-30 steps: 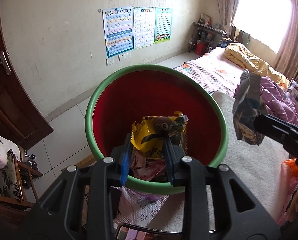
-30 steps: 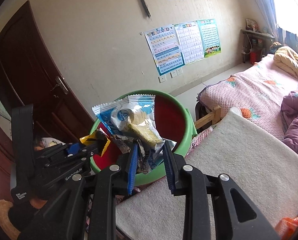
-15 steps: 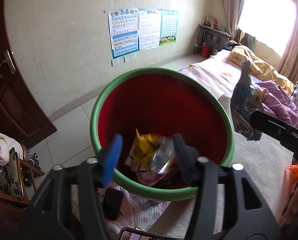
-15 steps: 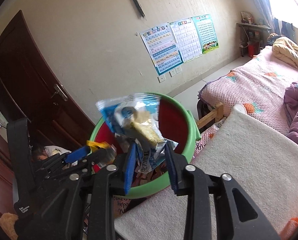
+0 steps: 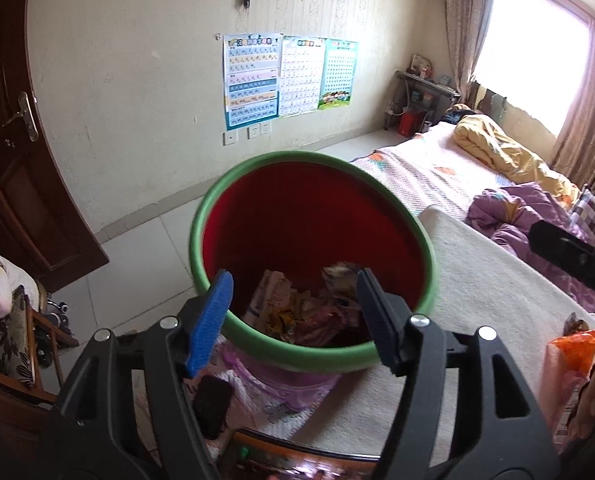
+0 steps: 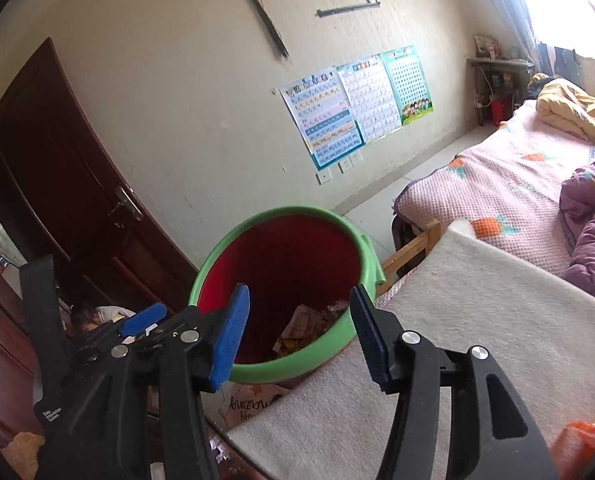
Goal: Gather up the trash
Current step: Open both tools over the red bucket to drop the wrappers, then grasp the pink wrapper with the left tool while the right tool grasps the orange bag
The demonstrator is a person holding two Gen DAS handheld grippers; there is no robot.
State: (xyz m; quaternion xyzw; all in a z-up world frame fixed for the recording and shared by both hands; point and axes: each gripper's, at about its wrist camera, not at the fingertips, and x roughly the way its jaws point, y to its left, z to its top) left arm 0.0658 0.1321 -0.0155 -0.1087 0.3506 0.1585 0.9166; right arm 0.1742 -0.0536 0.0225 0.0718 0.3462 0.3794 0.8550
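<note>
A: Item count, please.
B: One bin (image 5: 312, 360), green rim, red inside. Three wall charts (image 5: 290, 77). One door (image 6: 63, 184). One bed (image 5: 429, 168).
A: Wrappers in the bin?
B: Several; exact number cannot be told.

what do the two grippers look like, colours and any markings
Both the left gripper and the right gripper are black plastic frames with triangular cut-outs and silver screws. The fingers carry ribbed blue pads. The left one's side shows small white lettering, too small to read.
</note>
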